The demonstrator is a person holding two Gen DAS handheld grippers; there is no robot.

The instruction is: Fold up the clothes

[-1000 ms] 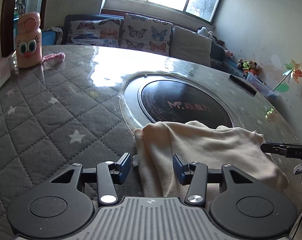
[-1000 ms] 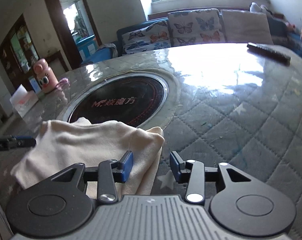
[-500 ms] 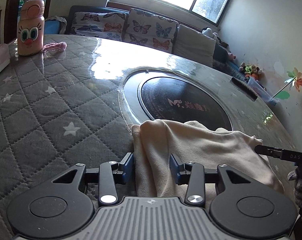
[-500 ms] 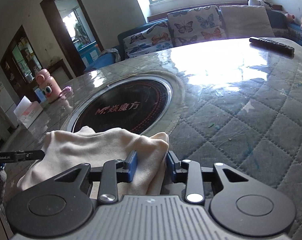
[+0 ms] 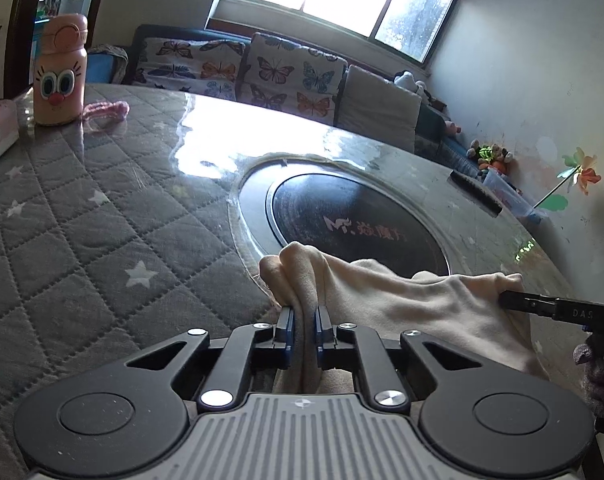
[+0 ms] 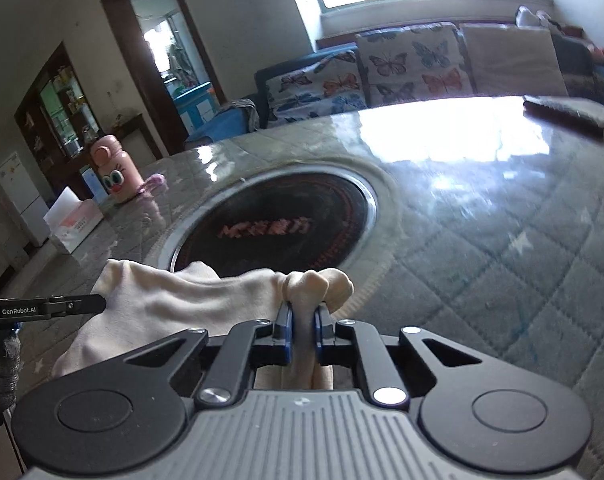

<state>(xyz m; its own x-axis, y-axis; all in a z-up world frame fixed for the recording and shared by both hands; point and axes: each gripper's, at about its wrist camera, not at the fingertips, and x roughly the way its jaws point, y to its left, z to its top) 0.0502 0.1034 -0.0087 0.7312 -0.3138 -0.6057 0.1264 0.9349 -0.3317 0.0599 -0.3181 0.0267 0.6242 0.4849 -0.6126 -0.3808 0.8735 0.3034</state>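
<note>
Cream garment | left tongs closing, clamping it | right tongs likewise

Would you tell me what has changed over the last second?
Both sets of jaws are closing: the left gripper and right gripper now pinch bunched corners of the cream garment, which were loose between open jaws. The pink bottle kept its place.

Cream garment, grey star-quilted table, butterfly-print cushions
</note>
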